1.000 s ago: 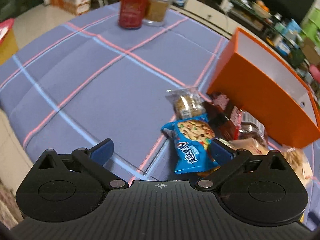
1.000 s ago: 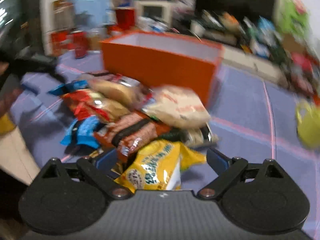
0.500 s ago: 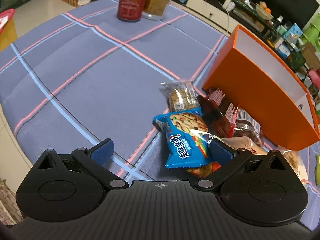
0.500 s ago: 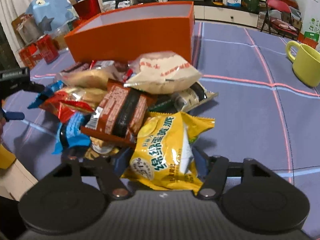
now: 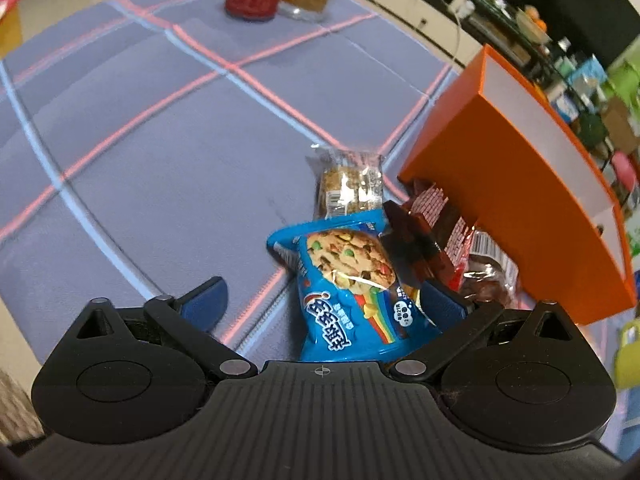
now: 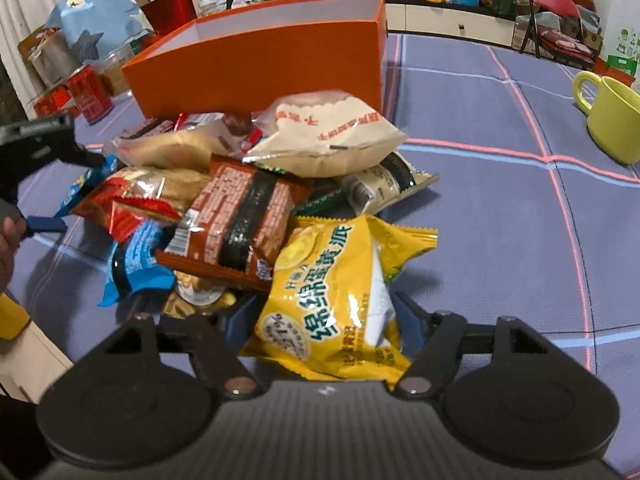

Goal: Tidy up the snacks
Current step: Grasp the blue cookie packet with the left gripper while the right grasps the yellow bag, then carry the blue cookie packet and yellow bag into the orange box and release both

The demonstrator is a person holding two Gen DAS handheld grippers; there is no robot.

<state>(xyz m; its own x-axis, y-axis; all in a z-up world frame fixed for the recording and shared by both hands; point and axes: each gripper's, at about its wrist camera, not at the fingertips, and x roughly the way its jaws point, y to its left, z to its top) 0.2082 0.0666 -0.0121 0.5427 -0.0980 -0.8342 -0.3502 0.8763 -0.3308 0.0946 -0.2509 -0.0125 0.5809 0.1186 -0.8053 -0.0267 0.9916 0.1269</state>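
Gripping the glossy yellow crinkled foil snack packet [image 6: 332, 300], my right gripper [image 6: 320, 320] presses its blue pads against both puffed sides; its jaws have just been opening slightly, the packet between them. Beyond it lies the heap: a brown-and-black striped wrapper [image 6: 240, 220], a pillow-shaped white pouch with red print [image 6: 324, 136] and a red foil pack [image 6: 132, 200], all piled against the rigid orange rectangular cardboard box [image 6: 260, 68]. My left gripper [image 5: 324, 300] stands wide, jaws just closing a little, over the shiny blue cookie packet [image 5: 348, 280]; its right pad sits by the packet's edge, the left pad well clear. A clear-wrapped oat bar [image 5: 348, 188] lies just beyond on the lilac checked cloth of the tabletop [image 5: 160, 160].
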